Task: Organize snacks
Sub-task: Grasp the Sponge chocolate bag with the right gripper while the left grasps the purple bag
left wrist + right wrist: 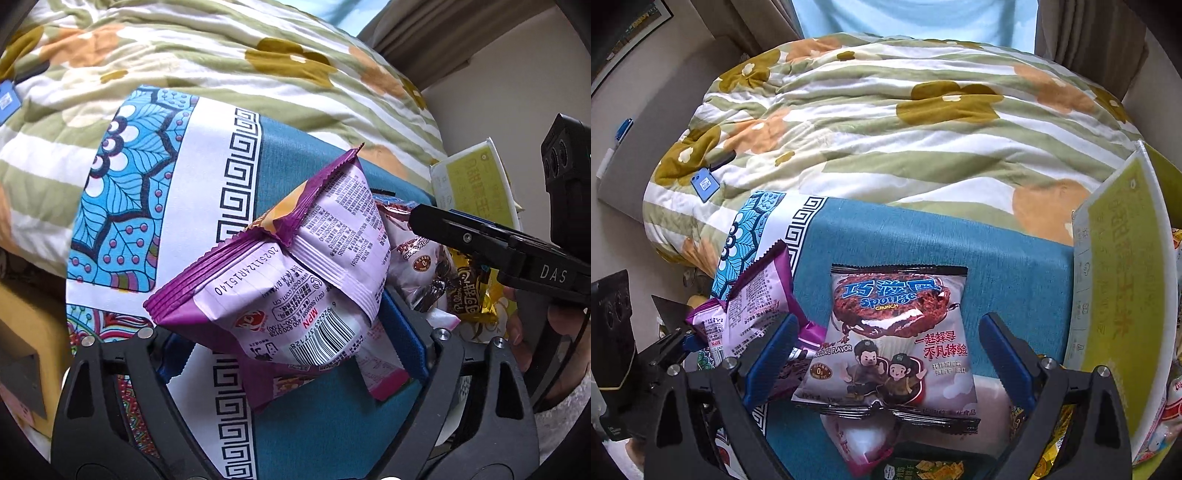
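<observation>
A: Where is the purple snack packet point(295, 266) found?

B: It is seen between the fingers of the left tongs point(291, 354), crumpled and tilted above the teal cloth point(332, 435). Whether it is pressed by the blue pads cannot be told.

A: And the right tongs point(886, 354)?

B: They are held spread, released. The Sponge Crunch packet point(894, 332) is laid flat on the cloth between the fingers, touched by neither.
</observation>
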A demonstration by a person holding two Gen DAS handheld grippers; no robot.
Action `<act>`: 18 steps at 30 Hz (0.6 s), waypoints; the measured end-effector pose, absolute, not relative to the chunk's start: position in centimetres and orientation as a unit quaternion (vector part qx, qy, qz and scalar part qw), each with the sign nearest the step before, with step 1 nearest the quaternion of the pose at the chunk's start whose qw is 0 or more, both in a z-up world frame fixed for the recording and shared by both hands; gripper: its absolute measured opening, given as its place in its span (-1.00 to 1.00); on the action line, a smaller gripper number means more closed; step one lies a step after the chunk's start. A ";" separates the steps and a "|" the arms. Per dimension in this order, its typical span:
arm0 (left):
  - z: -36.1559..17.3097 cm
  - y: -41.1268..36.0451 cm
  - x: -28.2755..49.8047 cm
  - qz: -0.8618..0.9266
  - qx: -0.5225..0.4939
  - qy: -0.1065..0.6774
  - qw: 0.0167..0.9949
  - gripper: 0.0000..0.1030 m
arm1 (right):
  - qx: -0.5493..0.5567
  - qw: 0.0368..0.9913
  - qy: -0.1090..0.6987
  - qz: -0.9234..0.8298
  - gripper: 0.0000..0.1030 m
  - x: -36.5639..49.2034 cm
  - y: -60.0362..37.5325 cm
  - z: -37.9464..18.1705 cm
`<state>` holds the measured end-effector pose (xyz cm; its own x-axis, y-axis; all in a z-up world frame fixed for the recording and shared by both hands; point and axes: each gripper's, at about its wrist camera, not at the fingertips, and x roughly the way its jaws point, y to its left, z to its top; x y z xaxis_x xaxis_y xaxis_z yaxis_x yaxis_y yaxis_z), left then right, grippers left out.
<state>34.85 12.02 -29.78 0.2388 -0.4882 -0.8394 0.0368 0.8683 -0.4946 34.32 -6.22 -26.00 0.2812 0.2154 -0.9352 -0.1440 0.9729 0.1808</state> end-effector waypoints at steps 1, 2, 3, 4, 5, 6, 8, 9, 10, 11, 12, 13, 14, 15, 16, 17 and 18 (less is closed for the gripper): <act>-29.9 12.1 34.9 -0.172 -0.197 0.595 0.760 0.66 | 0.030 0.797 0.592 0.112 0.89 34.5 -6.2 -26.3; -29.8 12.1 34.9 -0.171 -0.196 0.595 0.760 0.63 | 0.031 0.795 0.596 0.113 0.89 34.6 -6.1 -26.5; -29.8 12.1 34.8 -0.171 -0.192 0.596 0.761 0.58 | 0.034 0.791 0.599 0.116 0.89 34.8 -6.0 -26.7; -29.8 12.0 34.8 -0.170 -0.186 0.597 0.762 0.53 | 0.038 0.788 0.602 0.119 0.89 35.0 -6.1 -26.9; -29.7 12.0 34.8 -0.169 -0.181 0.598 0.762 0.51 | 0.043 0.787 0.604 0.120 0.89 35.1 -6.1 -27.1; -29.7 12.1 34.7 -0.166 -0.179 0.599 0.762 0.48 | 0.046 0.785 0.606 0.121 0.89 35.2 -6.1 -27.2; -29.8 12.2 34.6 -0.157 -0.178 0.602 0.762 0.37 | 0.046 0.782 0.610 0.121 0.89 35.3 -6.1 -27.6; -29.8 12.4 34.5 -0.155 -0.182 0.602 0.762 0.36 | 0.044 0.780 0.613 0.121 0.89 35.3 -6.1 -27.7; -29.8 12.5 34.5 -0.153 -0.185 0.602 0.761 0.35 | 0.041 0.779 0.614 0.121 0.89 35.4 -6.0 -27.8; -29.8 12.6 34.4 -0.151 -0.187 0.603 0.761 0.35 | 0.039 0.778 0.616 0.121 0.89 35.4 -6.0 -27.9; -29.7 12.8 34.4 -0.148 -0.189 0.602 0.761 0.34 | 0.036 0.777 0.617 0.121 0.89 35.4 -6.0 -27.9; -29.6 12.9 34.3 -0.145 -0.188 0.602 0.762 0.34 | 0.034 0.775 0.619 0.121 0.89 35.5 -5.9 -28.0; -29.5 13.1 34.2 -0.141 -0.186 0.601 0.764 0.34 | 0.032 0.773 0.622 0.120 0.89 35.6 -5.9 -28.2; -29.3 13.3 34.1 -0.138 -0.182 0.600 0.766 0.34 | 0.030 0.771 0.624 0.120 0.89 35.7 -5.9 -28.3; -29.2 13.5 34.0 -0.136 -0.181 0.599 0.768 0.34 | 0.029 0.770 0.626 0.120 0.89 35.7 -6.0 -28.5; -29.2 13.8 33.9 -0.134 -0.183 0.599 0.768 0.34 | 0.029 0.768 0.628 0.121 0.89 35.8 -6.0 -28.7; -29.1 14.2 33.8 -0.130 -0.186 0.600 0.767 0.34 | 0.030 0.766 0.630 0.123 0.89 35.8 -6.0 -28.8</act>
<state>33.77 14.16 -29.14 0.2472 -0.4223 -0.8721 -0.0245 0.8970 -0.4413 35.83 -5.98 -28.85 0.1756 0.2259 -0.9582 -0.1506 0.9680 0.2006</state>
